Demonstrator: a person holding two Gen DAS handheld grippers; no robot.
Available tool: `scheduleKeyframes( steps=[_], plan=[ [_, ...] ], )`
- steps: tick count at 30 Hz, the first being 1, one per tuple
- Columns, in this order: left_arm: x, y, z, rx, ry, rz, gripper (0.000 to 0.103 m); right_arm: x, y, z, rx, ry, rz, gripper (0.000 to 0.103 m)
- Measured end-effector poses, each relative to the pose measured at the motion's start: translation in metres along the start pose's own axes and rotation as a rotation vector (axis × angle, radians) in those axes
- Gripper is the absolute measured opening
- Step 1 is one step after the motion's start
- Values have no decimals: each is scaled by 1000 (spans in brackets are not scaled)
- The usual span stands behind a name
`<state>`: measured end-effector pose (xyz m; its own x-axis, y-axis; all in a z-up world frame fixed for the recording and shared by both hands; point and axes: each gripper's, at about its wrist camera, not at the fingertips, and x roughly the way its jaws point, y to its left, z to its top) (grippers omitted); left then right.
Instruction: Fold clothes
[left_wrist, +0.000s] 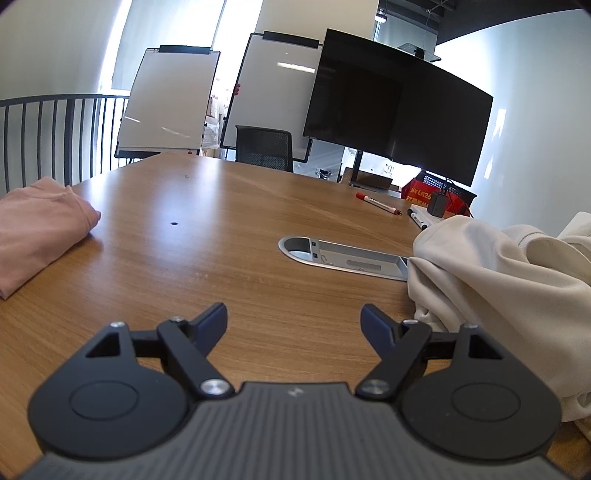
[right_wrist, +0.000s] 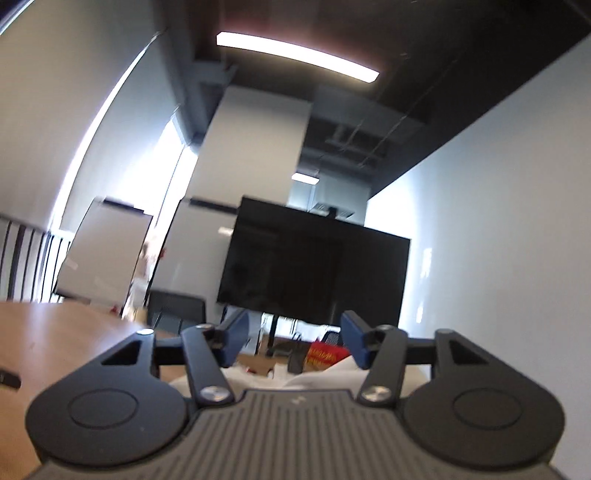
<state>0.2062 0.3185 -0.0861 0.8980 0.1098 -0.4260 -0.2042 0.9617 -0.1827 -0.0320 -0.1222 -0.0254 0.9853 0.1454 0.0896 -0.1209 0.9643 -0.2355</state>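
A crumpled cream sweatshirt (left_wrist: 498, 280) lies in a heap at the right of the wooden table (left_wrist: 229, 236). A pink garment (left_wrist: 37, 229), folded, rests at the table's left edge. My left gripper (left_wrist: 293, 326) hovers low over bare wood just left of the cream heap, open, with nothing between its blue fingertips. In the blurred right wrist view my right gripper (right_wrist: 293, 338) points level toward the far wall, open and empty. A strip of the cream sweatshirt (right_wrist: 325, 376) shows just below its fingers.
A metal cable hatch (left_wrist: 343, 254) is set into the table's middle. Two markers (left_wrist: 380, 204) and a grey charger (left_wrist: 437, 204) lie far right. A black chair (left_wrist: 264, 147), two whiteboards (left_wrist: 170, 103), a large dark screen (left_wrist: 395, 118) and a railing (left_wrist: 55, 129) stand beyond.
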Motion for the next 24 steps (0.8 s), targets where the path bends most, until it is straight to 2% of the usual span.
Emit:
scheduleKeyframes(
  steps=[1, 2, 5, 8, 10, 11, 14, 16, 19, 22, 23, 24],
  plan=[
    [0, 0, 0, 2, 1, -3, 78, 6, 13, -3, -15, 36, 19, 45],
    [-1, -1, 0, 4, 1, -6, 78, 11, 25, -6, -29, 73, 38, 35],
    [-3, -3, 0, 10, -6, -13, 78, 49, 64, -20, 10, 271, 132, 33],
    [-3, -3, 0, 6, 0, -17, 78, 73, 95, -36, 26, 408, 129, 34],
    [-2, -3, 0, -1, 5, -21, 78, 82, 118, -46, 60, 470, 179, 19],
    [-3, -4, 0, 0, 4, -21, 78, 82, 124, -52, 80, 490, 231, 14],
    [-3, -5, 1, 1, 2, -21, 78, 85, 145, -66, 122, 545, 423, 7],
    [-3, -5, 1, 1, 3, -23, 78, 76, 165, -64, 142, 582, 577, 7],
    [-3, -6, 1, 0, 2, -22, 78, 58, 196, -51, 82, 521, 583, 8],
    [-4, -7, 2, -2, -2, -22, 78, 67, 205, -42, 140, 439, 537, 12],
    [-4, -6, 2, -3, -3, -22, 78, 66, 201, -36, 161, 397, 498, 14],
    [-5, -6, 2, -3, -4, -23, 78, 59, 193, -29, 159, 352, 424, 20]
  ],
)
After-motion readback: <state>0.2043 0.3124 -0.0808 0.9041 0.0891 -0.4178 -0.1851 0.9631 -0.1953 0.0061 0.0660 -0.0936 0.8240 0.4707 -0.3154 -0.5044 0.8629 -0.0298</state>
